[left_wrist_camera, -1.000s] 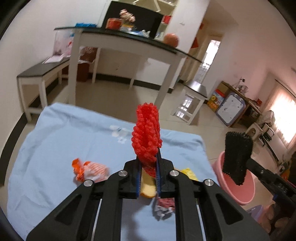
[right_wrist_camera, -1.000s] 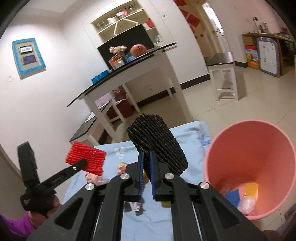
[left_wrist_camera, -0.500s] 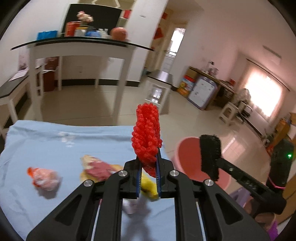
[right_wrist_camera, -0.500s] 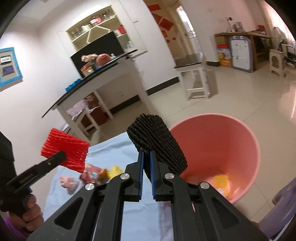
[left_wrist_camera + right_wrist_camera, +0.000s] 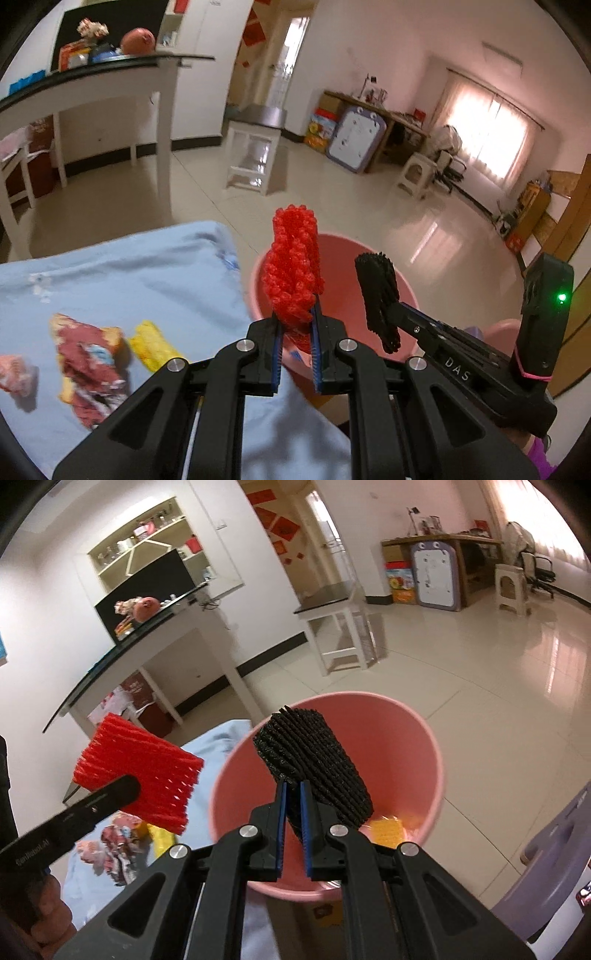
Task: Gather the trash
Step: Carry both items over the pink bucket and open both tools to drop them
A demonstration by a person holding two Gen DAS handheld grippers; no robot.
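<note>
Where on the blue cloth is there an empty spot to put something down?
The blue cloth is bare along its far side, from the wrappers up to the edge by the pink bin. It is crowded on the near left, where the red-and-white wrapper and yellow wrapper lie close together.

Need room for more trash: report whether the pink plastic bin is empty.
Not empty: the pink plastic bin holds a yellow piece at its bottom.

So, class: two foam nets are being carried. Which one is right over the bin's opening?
The black foam net in the right gripper; the red foam net is off beside the pink bin.
</note>
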